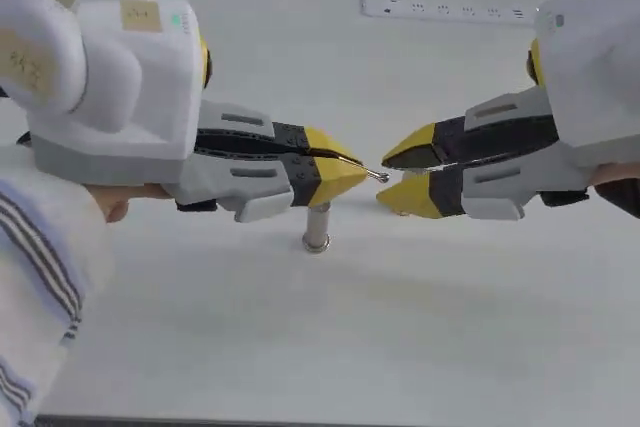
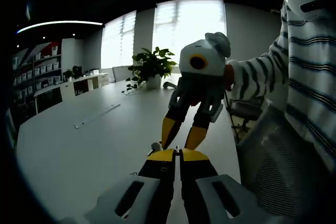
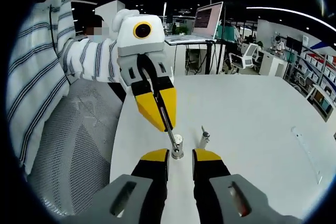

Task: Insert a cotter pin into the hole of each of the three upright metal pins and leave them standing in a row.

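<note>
Wide white worktop point(image 1: 300, 347) underneath, pale and matte, with a white power strip point(image 1: 450, 12) lying along its far side. A striped sleeve point(image 3: 84, 59) leads into the white housing on the left.

The left hand-held gripper point(image 1: 360, 172) comes in from the left, level over the worktop. Its yellow-tipped jaws are pressed together and clamped on the cotter pin point(image 1: 375, 174).

Facing it, nose to nose, is the right hand-held gripper point(image 3: 181, 157). Its jaws stand apart, one yellow tip on either side of the gap.

Between and below the two noses stands one metal pin point(image 1: 317, 225), upright on the worktop. It's a short silver cylinder, shiny, with a wider foot at the bottom. In the right gripper view it sits just ahead of the open jaws, right in line with the gap. A second metal pin point(image 3: 203, 138) stands near it on the right of that view, slimmer-looking and slightly tilted in the fisheye.

The cotter pin is a thin, bright wire sticking out past the left jaws' tips, with a small rounded end. In the right gripper view it slants down from the yellow tips and meets the top of the nearer metal pin. Whether its tip sits in the hole, I can't tell: too small.
</note>
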Tool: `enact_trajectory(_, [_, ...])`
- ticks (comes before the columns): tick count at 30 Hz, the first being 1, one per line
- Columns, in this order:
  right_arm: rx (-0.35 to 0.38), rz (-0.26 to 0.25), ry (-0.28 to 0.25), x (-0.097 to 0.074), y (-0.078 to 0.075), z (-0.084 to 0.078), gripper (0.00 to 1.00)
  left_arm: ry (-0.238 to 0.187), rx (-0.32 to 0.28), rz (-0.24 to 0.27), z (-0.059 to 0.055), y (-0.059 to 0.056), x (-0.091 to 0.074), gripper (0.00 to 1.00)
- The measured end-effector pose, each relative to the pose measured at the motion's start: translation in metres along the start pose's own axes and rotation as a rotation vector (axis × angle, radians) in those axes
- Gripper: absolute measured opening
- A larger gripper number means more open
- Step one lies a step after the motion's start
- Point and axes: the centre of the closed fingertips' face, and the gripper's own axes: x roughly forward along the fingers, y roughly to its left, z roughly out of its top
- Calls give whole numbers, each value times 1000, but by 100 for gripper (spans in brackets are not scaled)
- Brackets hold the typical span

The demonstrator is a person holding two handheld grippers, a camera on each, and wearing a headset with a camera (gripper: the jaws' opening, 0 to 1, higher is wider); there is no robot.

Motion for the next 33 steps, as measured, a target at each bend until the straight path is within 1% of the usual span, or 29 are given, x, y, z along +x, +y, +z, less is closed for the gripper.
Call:
enact_trajectory(3, [0, 13, 0, 0, 4, 0, 9, -15, 22, -21, 4, -4, 1, 0])
enact_trajectory(5, [-12, 24, -5, 0, 8, 1, 4, -10, 29, -28, 3, -5, 1, 0])
enact_trajectory(7, [-11, 33, -7, 1, 9, 2, 0, -2, 38, -29, -2, 1, -2, 0])
enact_trajectory(11, [-21, 43, -2, 1, 10, 1, 0, -8, 36, -37, 2, -7, 2, 0])
enact_trajectory(12, [-25, 43, -1, 1, 10, 1, 0, -4, 45, -37, 2, -10, 3, 0])
enact_trajectory(13, [-28, 47, 0, 0, 10, 2, 0, 10, 71, -44, 1, -12, 4, 0])
enact_trajectory(17, [-24, 72, -18, -4, 13, 5, 0, 25, 72, -47, -4, -12, 2, 0])
enact_trajectory(20, [-34, 78, -24, -5, 15, 7, 0, 35, 103, -46, -7, -12, 1, 0])
enact_trajectory(24, [-55, 85, -13, -5, 16, 6, 0, 42, 85, -49, -8, -12, 2, 0])
enact_trajectory(26, [-56, 88, -12, -3, 18, 8, 0, 59, 82, -51, -11, -11, 1, 0])
enact_trajectory(27, [-57, 87, -13, -3, 19, 8, 0, 73, 104, -46, -14, -9, 0, 1])
enact_trajectory(28, [-57, 85, -14, -2, 19, 9, 0, 81, 108, -39, -16, -7, 0, 4])
enact_trajectory(30, [-52, 75, -16, -1, 19, 9, 0, 90, 110, -29, -19, -4, -1, 12])
enact_trajectory(32, [-44, 63, -16, 0, 18, 8, 0, 103, 110, -9, -24, 1, -2, 20])
enact_trajectory(33, [-41, 50, -15, 1, 16, 6, 0, 107, 112, -3, -26, 3, -3, 24])
